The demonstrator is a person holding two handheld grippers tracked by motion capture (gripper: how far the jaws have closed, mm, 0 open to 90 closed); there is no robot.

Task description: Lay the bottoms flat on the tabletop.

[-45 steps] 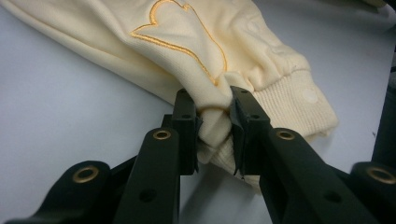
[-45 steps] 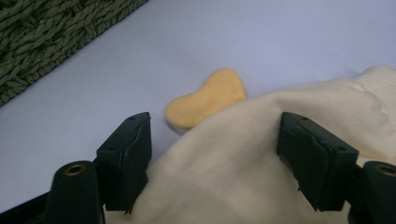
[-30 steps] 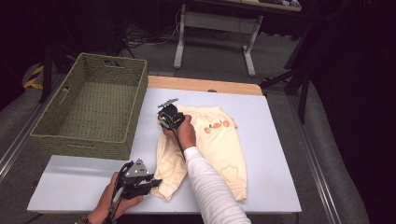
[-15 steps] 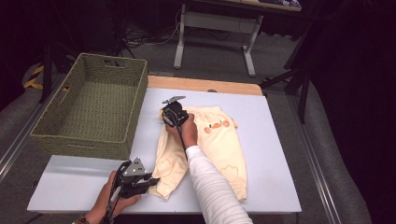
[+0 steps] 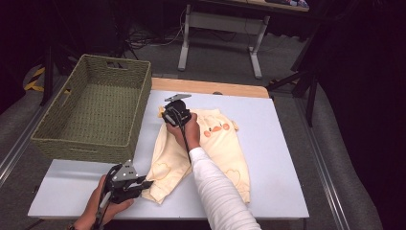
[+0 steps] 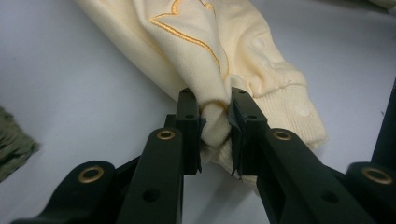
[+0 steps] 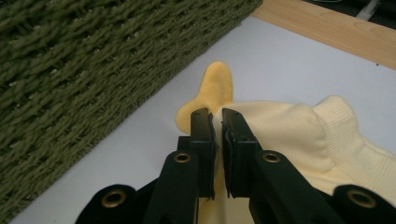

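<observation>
Right tool [image 5: 167,115], far end: jaws have just closed onto the sweatshirt [image 5: 220,143]; left tool [image 5: 143,184] clamps near cuff. Both ends now lifted off the table [image 5: 287,143] vs. a second ago, prob. ready to fold or move toward the basket [image 5: 91,143].

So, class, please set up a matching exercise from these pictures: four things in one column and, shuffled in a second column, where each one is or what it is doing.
Things:
1. left hand-held gripper
2. right hand-held gripper
3. woven basket
4. sweatshirt

Places or states:
A. stands at the table's left side, nothing inside it
B. shut on the ribbed hem at the garment's near end
C. lies on the white table, pale yellow, with an orange duck face
D. shut on the garment's far edge, by a small orange flap

Pairs: 1-B, 2-D, 3-A, 4-C
</observation>
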